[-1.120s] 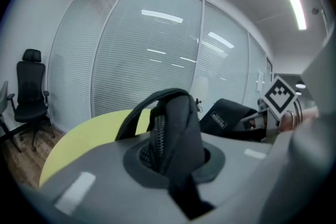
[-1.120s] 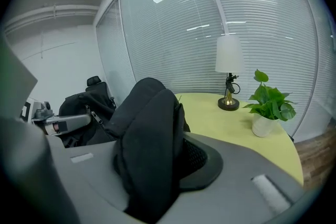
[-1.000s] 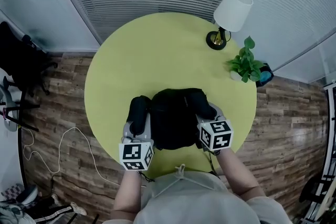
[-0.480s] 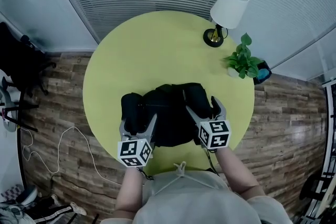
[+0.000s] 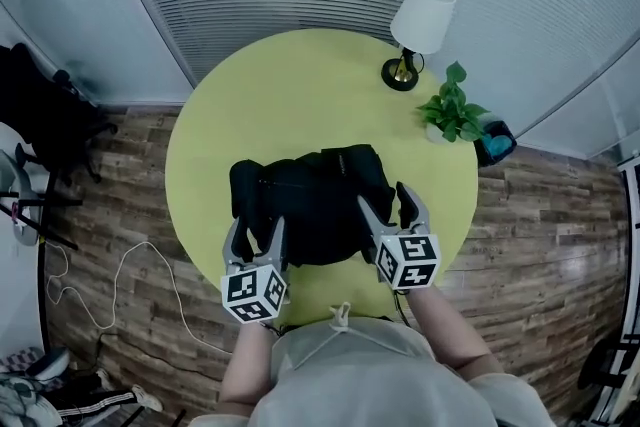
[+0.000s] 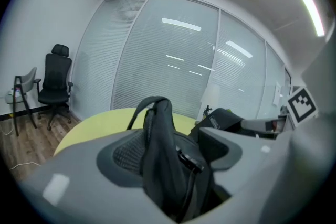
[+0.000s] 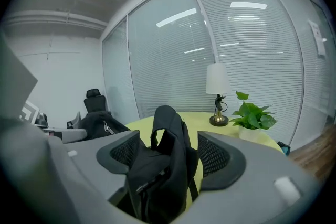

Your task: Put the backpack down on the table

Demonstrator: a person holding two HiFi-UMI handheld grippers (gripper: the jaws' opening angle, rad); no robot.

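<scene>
The black backpack (image 5: pixel 320 200) lies slumped on the round yellow-green table (image 5: pixel 300 95), near its front edge. My left gripper (image 5: pixel 256 237) is at the bag's near left side. Its jaws are closing, still wide, and a black strap (image 6: pixel 157 134) stands loose between them with neither pad pressing it. My right gripper (image 5: pixel 388 205) is at the near right side. Its jaws are closing too, still wide, around an upright fold of the bag (image 7: pixel 168 165) that they do not pinch. In the gripper views the left gripper (image 6: pixel 170 149) and the right gripper (image 7: pixel 170 153) both show gaps beside the fabric.
A table lamp (image 5: pixel 420 15) and a potted plant (image 5: pixel 450 115) stand at the table's far right. A black office chair (image 5: pixel 40 105) is on the wooden floor at the left, and a white cable (image 5: pixel 120 275) lies near it. Glass walls with blinds surround the room.
Both grippers were shut on the backpack and have let go, jaws now wide. The bag has settled and spread leftward on the table. Both grippers have drawn back toward me.
</scene>
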